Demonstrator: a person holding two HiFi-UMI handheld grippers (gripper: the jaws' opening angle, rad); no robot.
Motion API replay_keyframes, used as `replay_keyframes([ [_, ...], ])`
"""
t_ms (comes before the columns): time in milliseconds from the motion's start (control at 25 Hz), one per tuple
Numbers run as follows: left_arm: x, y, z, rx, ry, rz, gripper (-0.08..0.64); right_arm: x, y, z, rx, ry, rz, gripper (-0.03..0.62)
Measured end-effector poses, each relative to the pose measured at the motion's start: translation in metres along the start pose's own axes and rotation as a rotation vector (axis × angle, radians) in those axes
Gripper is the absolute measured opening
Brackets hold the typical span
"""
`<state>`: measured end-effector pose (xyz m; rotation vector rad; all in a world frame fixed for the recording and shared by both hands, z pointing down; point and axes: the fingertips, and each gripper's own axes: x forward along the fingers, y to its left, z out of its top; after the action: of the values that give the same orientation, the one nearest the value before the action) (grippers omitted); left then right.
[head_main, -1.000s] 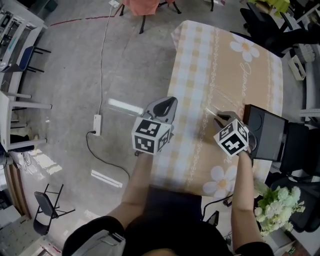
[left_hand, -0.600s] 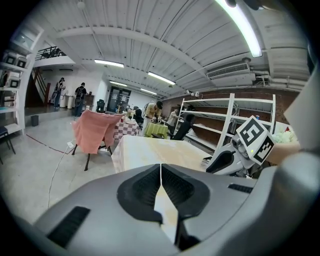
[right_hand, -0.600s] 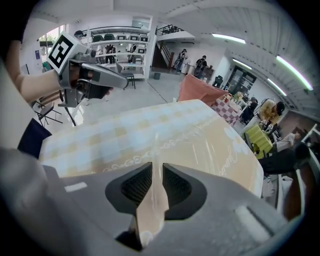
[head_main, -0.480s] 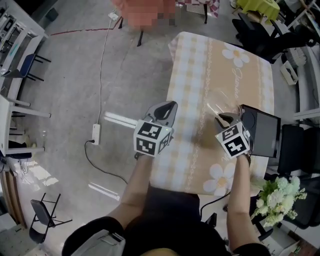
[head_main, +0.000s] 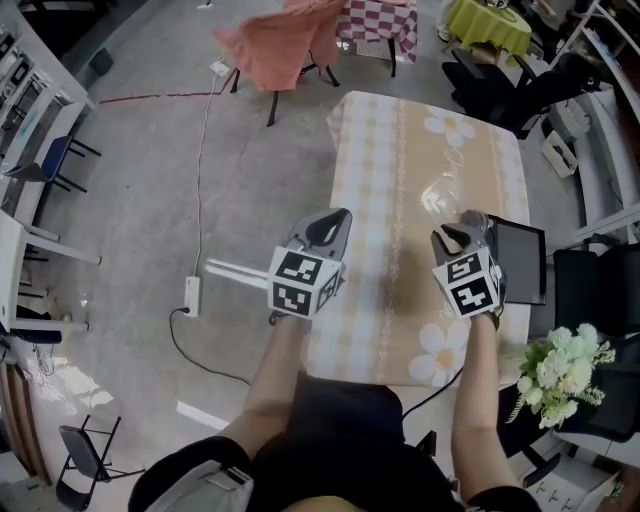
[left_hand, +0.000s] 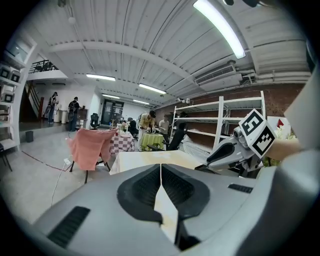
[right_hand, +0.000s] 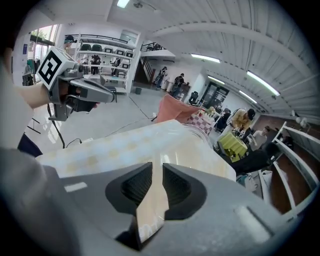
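Table: a checked, flowered cloth covers the table (head_main: 400, 110), which runs from me toward 12 o'clock.
Clear container: the clear container (head_main: 440, 192) sits on the cloth at mid-table, toward the right edge. It is straight ahead of my right claw at 12 o'clock.
Tablet: a dark tablet (head_main: 518, 262) lies at the table's right edge, just beside my right claw at 3 o'clock.
Flowers: pale flowers (head_main: 562, 362) stand off the near right corner, at 5 o'clock from that claw.
Chair: a chair (head_main: 285, 42) draped in pink stands on the floor past the far left corner, at 11 o'clock.
Power strip: a power strip (head_main: 192, 297) lies on the floor at 9 o'clock from my left claw, well apart from the table.
In the way: the container blocks my right claw's line ahead. My left claw looks down the bare cloth, with the right claw at its 2 o'clock.
Left claw: my left claw (head_main: 338, 220) hangs over the table's left edge. It is clenched, with the jaws meeting and nothing between them.
Right claw: my right claw (head_main: 455, 232) is over the cloth. Its jaws are drawn in to a slim slit and appear to be pinching the container's near edge.
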<state>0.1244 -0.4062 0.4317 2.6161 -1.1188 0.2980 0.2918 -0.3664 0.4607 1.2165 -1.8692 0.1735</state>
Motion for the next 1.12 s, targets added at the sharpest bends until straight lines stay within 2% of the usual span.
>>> replay_keyframes([
  [360,-0.022,-0.023,0.033,0.123,-0.069,-0.031,0.015,-0.058,-0.008,0.031,0.008,-0.107,-0.13,0.067],
  [720,-0.058,-0.046,0.077,0.209,-0.224,-0.055,0.015,-0.131,-0.009,0.066,0.025,-0.25,-0.317,0.066],
  [1120,-0.1,-0.072,0.093,0.237,-0.347,-0.087,0.015,-0.214,0.007,0.078,0.177,-0.49,-0.497,0.067],
])
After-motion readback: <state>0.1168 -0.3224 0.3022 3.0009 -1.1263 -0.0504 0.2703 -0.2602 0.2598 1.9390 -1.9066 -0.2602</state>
